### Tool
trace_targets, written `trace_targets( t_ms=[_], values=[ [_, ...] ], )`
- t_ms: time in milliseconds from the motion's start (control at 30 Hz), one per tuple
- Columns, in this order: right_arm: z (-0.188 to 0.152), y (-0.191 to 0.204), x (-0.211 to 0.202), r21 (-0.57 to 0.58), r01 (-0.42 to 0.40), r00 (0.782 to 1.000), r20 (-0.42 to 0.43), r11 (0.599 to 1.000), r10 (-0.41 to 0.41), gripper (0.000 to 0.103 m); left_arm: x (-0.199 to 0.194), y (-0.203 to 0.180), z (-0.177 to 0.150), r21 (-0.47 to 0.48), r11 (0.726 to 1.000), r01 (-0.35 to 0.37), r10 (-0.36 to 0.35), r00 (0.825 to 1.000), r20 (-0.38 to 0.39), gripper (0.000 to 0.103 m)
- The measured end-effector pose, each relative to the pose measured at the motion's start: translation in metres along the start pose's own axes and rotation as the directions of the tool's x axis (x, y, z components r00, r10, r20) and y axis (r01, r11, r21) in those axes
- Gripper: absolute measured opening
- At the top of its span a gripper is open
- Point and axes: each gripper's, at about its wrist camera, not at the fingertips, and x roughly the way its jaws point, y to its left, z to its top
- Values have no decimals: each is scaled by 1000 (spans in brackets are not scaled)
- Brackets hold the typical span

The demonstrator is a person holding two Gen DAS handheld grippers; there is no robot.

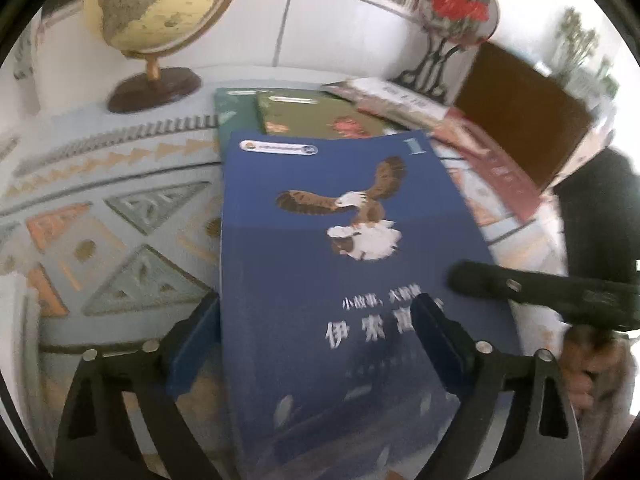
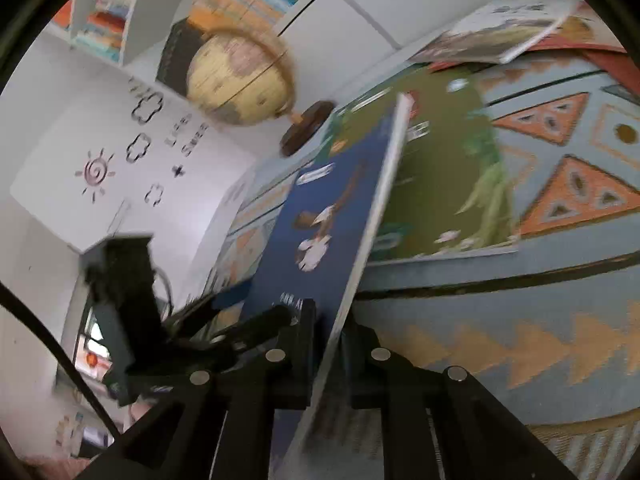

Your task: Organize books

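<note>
The blue book (image 1: pixel 344 248) looks thin, light and floppy – best pinched at its edge, as the right claw (image 2: pixel 332 332) does, clenched on it; the left claw (image 1: pixel 316 320) stands released astride it.

I see a globe (image 1: pixel 160 4) on a patterned tablecloth (image 1: pixel 120 216), and a round fan ornament (image 1: pixel 456 8) (red flowers) nearby.
</note>
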Motion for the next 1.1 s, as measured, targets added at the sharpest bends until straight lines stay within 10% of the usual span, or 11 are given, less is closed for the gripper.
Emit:
trace_targets(
  t_ms=[200, 400, 1100],
  values=[
    [4, -11, -6, 30, 32, 999, 35, 999, -33, 10, -18, 17, 0, -153, 951, 269, -258, 962, 86, 81],
    [4, -8, -11, 36, -4, 999, 51, 999, 2, 10, -29, -1, 1, -70, 994, 89, -82, 992, 93, 45],
    [-14, 107, -12, -68, -26, 993, 113, 997, 34, 10, -126, 33, -2, -88, 996, -35, 52, 979, 197, 45]
  ],
)
